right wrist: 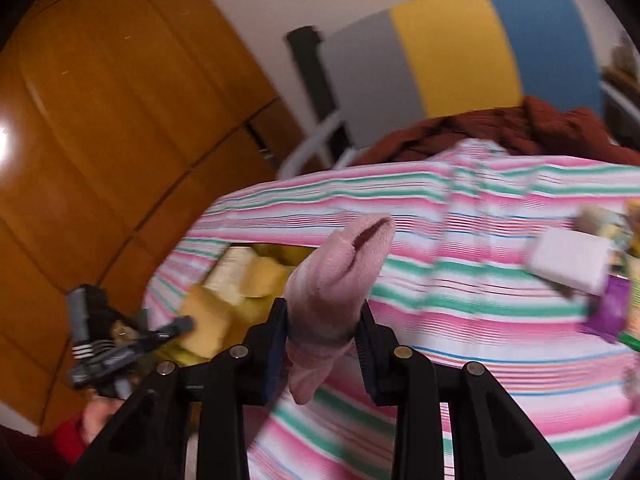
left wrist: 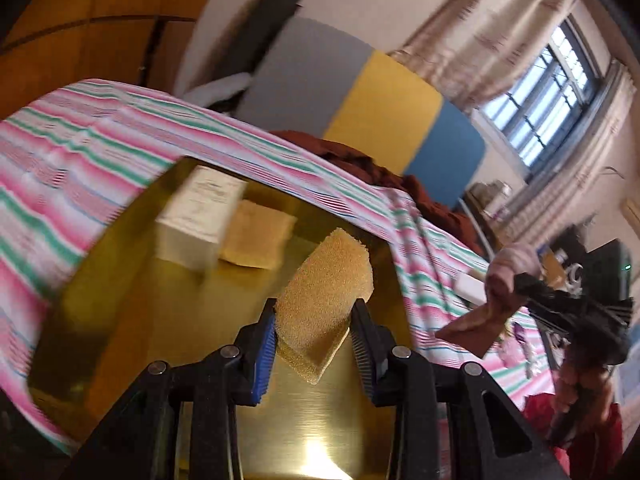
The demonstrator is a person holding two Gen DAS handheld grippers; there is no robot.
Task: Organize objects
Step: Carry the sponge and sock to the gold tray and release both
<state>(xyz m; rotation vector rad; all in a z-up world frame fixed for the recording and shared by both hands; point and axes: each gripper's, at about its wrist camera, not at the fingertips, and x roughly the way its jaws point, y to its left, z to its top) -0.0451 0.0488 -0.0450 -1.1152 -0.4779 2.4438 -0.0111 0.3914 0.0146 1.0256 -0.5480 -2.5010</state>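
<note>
While the left gripper (left wrist: 314, 330) clamps a sponge (left wrist: 324, 300) above the gold tray (left wrist: 132, 320), likely to drop it beside the others, the right gripper (right wrist: 322, 338) pinches a pink sock (right wrist: 332, 292) mid-frame.

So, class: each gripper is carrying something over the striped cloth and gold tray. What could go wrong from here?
1. The left gripper pinches only one end of the sponge; it could twist free.
2. The pink sock droops out of the right gripper and might snag the striped cloth.
</note>
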